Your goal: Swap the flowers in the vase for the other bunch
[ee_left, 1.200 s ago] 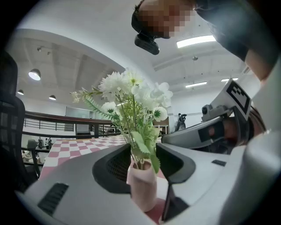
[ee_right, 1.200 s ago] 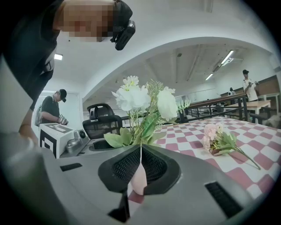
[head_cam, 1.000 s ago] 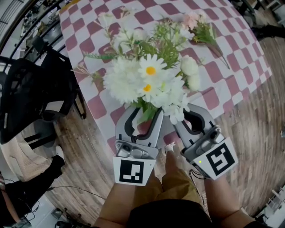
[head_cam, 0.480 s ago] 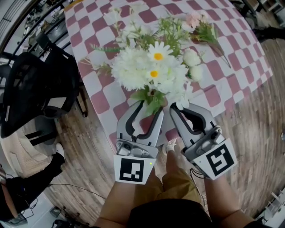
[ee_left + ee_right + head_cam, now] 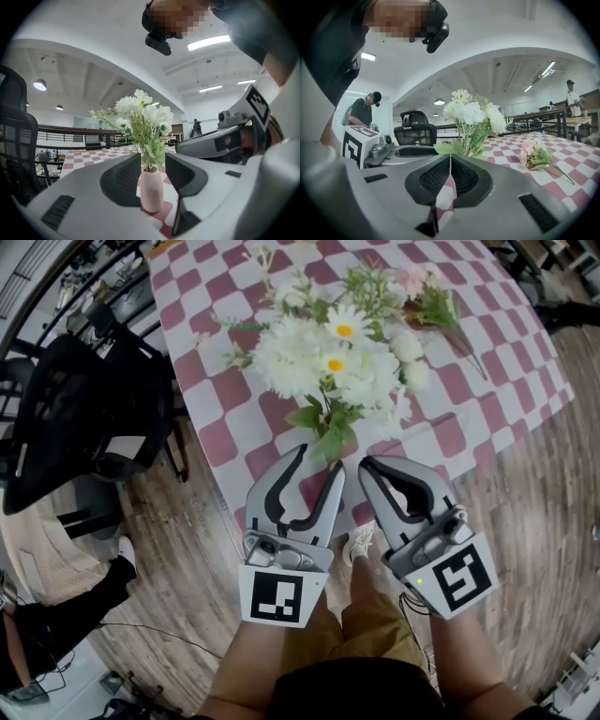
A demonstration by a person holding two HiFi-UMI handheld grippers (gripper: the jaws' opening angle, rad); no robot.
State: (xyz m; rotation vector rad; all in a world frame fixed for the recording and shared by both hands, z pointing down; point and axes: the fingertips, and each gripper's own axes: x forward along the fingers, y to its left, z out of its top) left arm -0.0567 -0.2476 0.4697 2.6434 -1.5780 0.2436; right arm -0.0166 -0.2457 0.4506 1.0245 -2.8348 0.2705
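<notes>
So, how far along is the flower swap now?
Nothing looks done: the white bunch stands in the pink vase. In hand: the left gripper, jaws closing, lines up on the vase without touching; the right gripper is shut, empty. Still to do: pull it out, put in the pink bunch lying on the table.

The pink ceramic vase (image 5: 152, 190) holding the white flower bunch (image 5: 337, 367) stands near your edge of the checked-cloth surface (image 5: 487, 381). The pink flower bunch (image 5: 427, 301) lies behind it, to the right. The black mesh chair (image 5: 75, 418) stands left of the surface.
</notes>
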